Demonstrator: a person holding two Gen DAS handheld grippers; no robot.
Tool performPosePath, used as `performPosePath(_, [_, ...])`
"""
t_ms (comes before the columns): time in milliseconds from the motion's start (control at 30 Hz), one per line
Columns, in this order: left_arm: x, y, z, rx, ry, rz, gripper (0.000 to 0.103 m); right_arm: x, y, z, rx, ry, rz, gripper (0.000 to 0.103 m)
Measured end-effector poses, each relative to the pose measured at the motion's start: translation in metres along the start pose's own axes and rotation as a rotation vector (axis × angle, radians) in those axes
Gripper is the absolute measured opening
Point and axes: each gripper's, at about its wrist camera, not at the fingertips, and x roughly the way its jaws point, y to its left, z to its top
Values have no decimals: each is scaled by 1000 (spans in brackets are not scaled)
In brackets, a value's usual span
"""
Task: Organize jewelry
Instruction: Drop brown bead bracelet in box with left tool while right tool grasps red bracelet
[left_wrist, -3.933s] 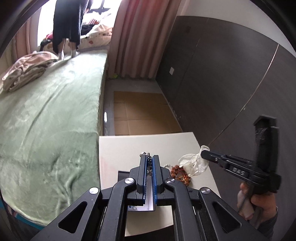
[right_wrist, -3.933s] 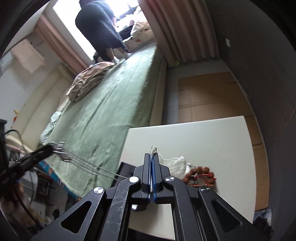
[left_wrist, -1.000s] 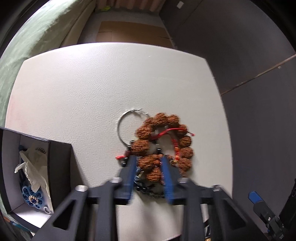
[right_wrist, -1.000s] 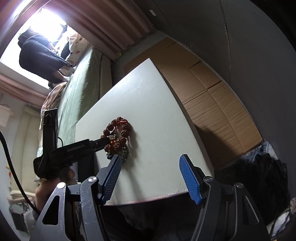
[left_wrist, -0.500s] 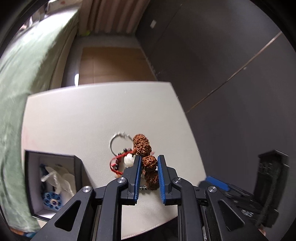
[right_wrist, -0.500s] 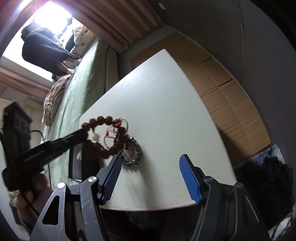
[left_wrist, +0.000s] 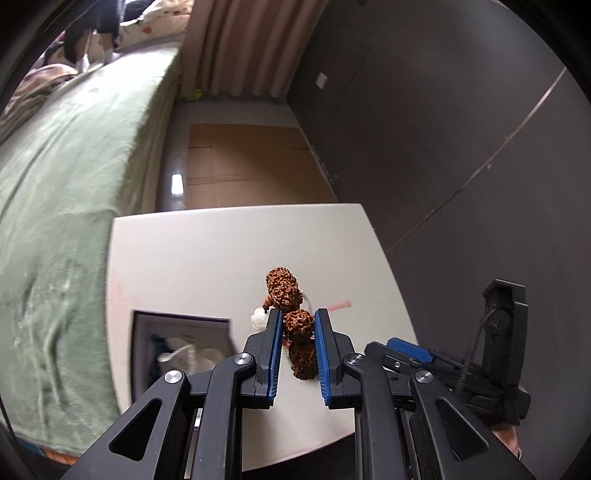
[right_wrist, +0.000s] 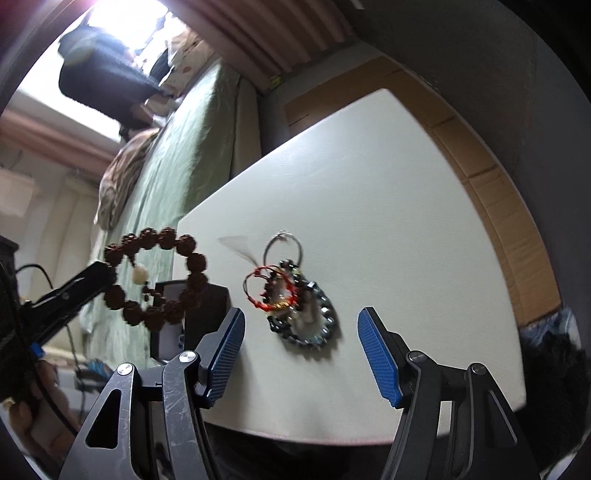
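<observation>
Nearest to me, the left tool (left_wrist: 298, 325) is clamped on a bracelet of big, knobbly brown seed beads (left_wrist: 300, 324), one bead pinched between its blue pads. From the right wrist view the whole loop (right_wrist: 155, 275) hangs in the air off the tool tip, just past the counter's left edge and above a dark open box (right_wrist: 201, 299). It is a ring of rough, rust-brown beads with one smooth cream bead (right_wrist: 139, 275) and a short string of small dark beads dangling inside the loop.

The right tool (right_wrist: 301, 330) hovers with its jaws spread wide, gripping nothing, low over the near part of the white counter (right_wrist: 388, 206).

Just beyond it, lying on the counter, is a small tangle of jewelry: a bracelet of dark, shiny grey beads (right_wrist: 314, 325), a thin red cord bracelet (right_wrist: 258, 291) overlapping it, and a plain silver hoop (right_wrist: 283, 249) touching the pile on its far side.

The box (left_wrist: 181, 347) sits at the counter's left side with crumpled white plastic (left_wrist: 184, 352) inside.

Farther off are a bed with a green cover (left_wrist: 66, 177), flattened cardboard (left_wrist: 243, 166) on the floor, and pinkish curtains (left_wrist: 251, 44).
</observation>
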Motion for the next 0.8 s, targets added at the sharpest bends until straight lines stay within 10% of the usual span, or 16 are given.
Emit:
performPosePath(367, [-35,48,-8,-73,-42,48,18,71,48,26,-225,121,-190,51])
performPosePath(567, [-43,64,-14,-98,-47,61,18,92,50,28,-217,155,-213,9])
performPosePath(800, [-40,68,-20,-105,-33,55,18,67,61,27,-205,108,-154,9])
